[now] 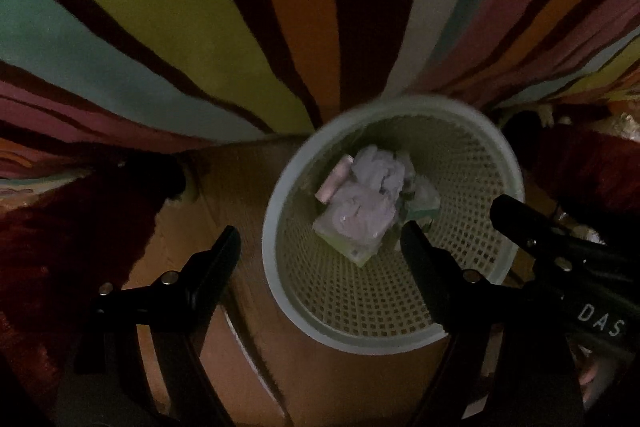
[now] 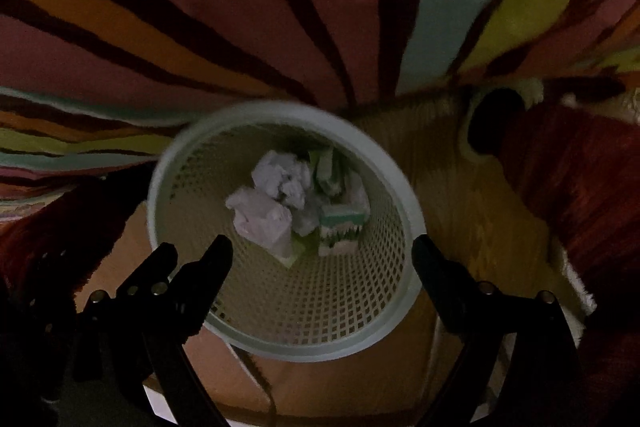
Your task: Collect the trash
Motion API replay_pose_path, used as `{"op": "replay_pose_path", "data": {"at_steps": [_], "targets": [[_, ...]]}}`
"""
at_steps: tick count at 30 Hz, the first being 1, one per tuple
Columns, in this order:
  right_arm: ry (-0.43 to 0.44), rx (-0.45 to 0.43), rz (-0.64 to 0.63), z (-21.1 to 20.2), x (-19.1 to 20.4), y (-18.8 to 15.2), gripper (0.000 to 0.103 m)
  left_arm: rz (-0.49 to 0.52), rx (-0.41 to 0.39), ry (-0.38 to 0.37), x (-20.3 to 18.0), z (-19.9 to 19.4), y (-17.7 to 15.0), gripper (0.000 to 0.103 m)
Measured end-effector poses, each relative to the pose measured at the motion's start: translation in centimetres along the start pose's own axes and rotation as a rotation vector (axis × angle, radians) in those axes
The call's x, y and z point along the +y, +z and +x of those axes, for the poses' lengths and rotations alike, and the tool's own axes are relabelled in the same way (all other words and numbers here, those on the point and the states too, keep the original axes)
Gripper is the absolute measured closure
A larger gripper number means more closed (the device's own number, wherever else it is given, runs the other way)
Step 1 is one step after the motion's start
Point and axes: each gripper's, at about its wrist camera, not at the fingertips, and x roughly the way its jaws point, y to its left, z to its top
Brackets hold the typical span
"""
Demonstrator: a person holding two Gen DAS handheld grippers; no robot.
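A pale mesh wastebasket point(image 1: 276, 223) stands on the floor; it also shows in the right wrist view point(image 2: 412, 227). Crumpled white paper point(image 1: 372, 183) and small cartons lie at its bottom, and the paper shows in the right wrist view too point(image 2: 276, 191), beside a green-and-white carton point(image 2: 342, 227). My left gripper point(image 1: 322, 239) is open and empty above the basket's left rim. My right gripper point(image 2: 322, 251) is open and empty above the basket mouth. The right gripper's finger shows at the right of the left wrist view point(image 1: 520, 223).
A striped, many-coloured rug point(image 1: 200, 27) covers the floor behind the basket. Dark red fabric point(image 1: 52, 239) lies at the left, and more of it point(image 2: 580, 187) at the right. Wooden floor point(image 1: 248, 187) surrounds the basket.
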Motion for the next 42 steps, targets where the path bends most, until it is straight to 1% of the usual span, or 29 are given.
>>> {"op": "replay_pose_path", "data": {"at_steps": [2, 4, 7, 10, 13, 15, 20, 23, 26, 31, 35, 40, 42], "targets": [[0.016, -0.049, -0.014, -1.7, 0.1, -0.1, 0.016, -0.006, -0.047, -0.008, 0.0, -1.4, 0.0, 0.023], [0.039, -0.109, -0.02, -3.8, 0.0, -0.3, 0.016, -0.02, -0.093, -0.039, 0.1, -3.2, -0.1, 0.023], [0.047, -0.165, -0.037, -5.9, -0.1, -0.6, 0.016, -0.016, -0.147, -0.063, 0.0, -5.7, -0.4, 0.023], [0.044, -0.254, -0.083, -8.8, 0.3, -1.8, 0.016, 0.021, -0.215, -0.046, -0.3, -8.3, -1.1, 0.023], [0.045, -0.314, -0.123, -10.7, 1.0, -2.9, 0.016, 0.056, -0.264, -0.024, -0.5, -10.1, -1.8, 0.023], [0.046, -0.336, -0.139, -11.5, 1.3, -3.1, 0.016, 0.072, -0.305, -0.013, -0.6, -11.5, -2.6, 0.023], [0.046, -0.41, -0.149, -14.4, 1.4, -4.3, 0.016, 0.079, -0.362, -0.012, -0.9, -13.7, -4.3, 0.023], [0.045, -0.446, -0.141, -15.7, 1.4, -4.8, 0.016, 0.062, -0.386, -0.01, -0.6, -14.7, -5.0, 0.023], [0.042, -0.484, -0.134, -17.3, 1.4, -5.7, 0.016, 0.036, -0.403, -0.028, -0.1, -15.6, -5.7, 0.023], [0.04, -0.514, -0.13, -18.3, 1.1, -6.7, 0.016, 0.008, -0.458, -0.031, 0.5, -17.3, -6.9, 0.023], [0.026, -0.545, -0.129, -19.2, 1.2, -7.5, 0.016, 0.007, -0.51, -0.038, 0.5, -19.1, -7.9, 0.023], [0.008, -0.562, -0.143, -20.2, 1.3, -8.2, 0.016, 0.023, -0.541, -0.021, -0.1, -20.4, -8.6, 0.023], [-0.002, -0.563, -0.148, -20.4, 1.4, -8.2, 0.016, 0.026, -0.552, -0.025, 0.0, -20.6, -8.8, 0.023]]}}
